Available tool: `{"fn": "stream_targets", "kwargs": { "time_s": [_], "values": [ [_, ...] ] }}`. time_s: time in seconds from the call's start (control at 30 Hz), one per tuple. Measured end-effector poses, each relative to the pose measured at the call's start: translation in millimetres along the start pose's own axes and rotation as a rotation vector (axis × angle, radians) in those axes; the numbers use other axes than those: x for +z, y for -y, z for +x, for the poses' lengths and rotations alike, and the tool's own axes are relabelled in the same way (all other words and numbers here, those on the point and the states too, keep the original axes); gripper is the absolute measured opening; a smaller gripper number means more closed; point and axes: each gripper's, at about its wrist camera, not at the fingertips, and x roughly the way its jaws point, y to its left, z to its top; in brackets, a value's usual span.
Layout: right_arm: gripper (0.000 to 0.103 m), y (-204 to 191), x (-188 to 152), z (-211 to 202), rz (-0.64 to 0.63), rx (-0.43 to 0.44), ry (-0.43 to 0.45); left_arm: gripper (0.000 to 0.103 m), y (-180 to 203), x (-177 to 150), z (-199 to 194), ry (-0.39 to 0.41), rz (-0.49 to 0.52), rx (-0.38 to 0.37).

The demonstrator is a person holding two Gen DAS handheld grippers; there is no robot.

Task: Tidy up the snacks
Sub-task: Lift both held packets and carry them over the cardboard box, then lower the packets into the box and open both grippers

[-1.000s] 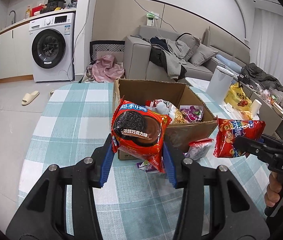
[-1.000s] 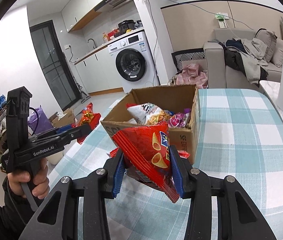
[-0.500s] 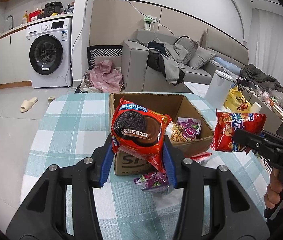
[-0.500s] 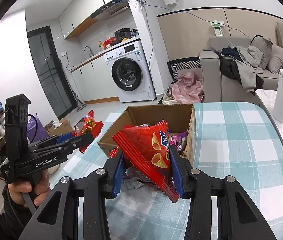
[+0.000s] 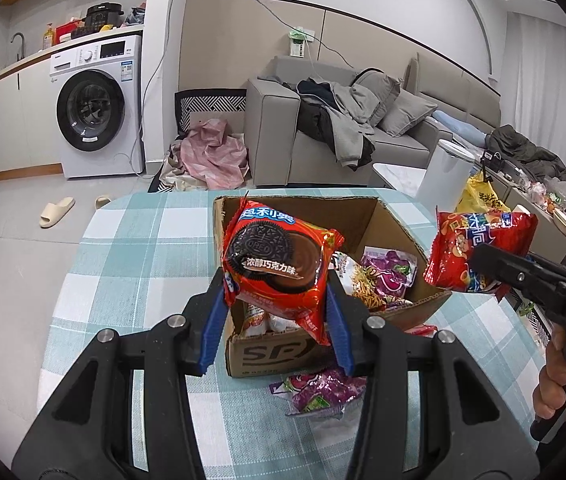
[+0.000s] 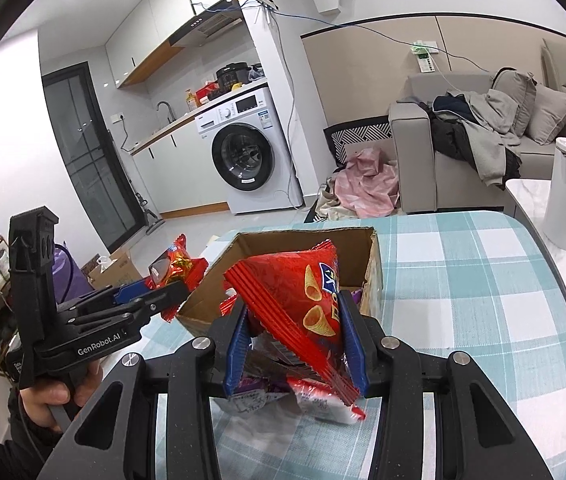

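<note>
Oreo pack (image 5: 279, 258): left fingers (image 5: 211, 334) clamped | chip bag (image 6: 303, 300): right fingers (image 6: 237, 346) clamped

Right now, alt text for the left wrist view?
The left gripper clamps a red Oreo packet above an open cardboard box of snacks on a checked table; the right gripper holds a red snack bag alongside.

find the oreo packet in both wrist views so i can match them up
Left wrist view: the Oreo packet sits centre frame, clamped in the left gripper, in front of the cardboard box.
Right wrist view: the same packet shows at left of centre, small, at the tip of the left gripper.
Shared landmark: the washing machine.
</note>
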Motion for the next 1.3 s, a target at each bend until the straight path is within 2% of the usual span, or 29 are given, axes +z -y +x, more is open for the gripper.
{"fn": "stream_targets", "kwargs": {
  "time_s": [0.47,1.3],
  "values": [
    [0.042,7.5,7.2,26.7,0.035,-0.006,-0.012,0.042,4.0,3.9,37.2,-0.030,0.020,0.017],
    [0.042,15.7,15.8,77.4,0.114,-0.027,-0.011,0.042,14.0,4.1,77.2,-0.073,0.069,0.034]
  ]
}}
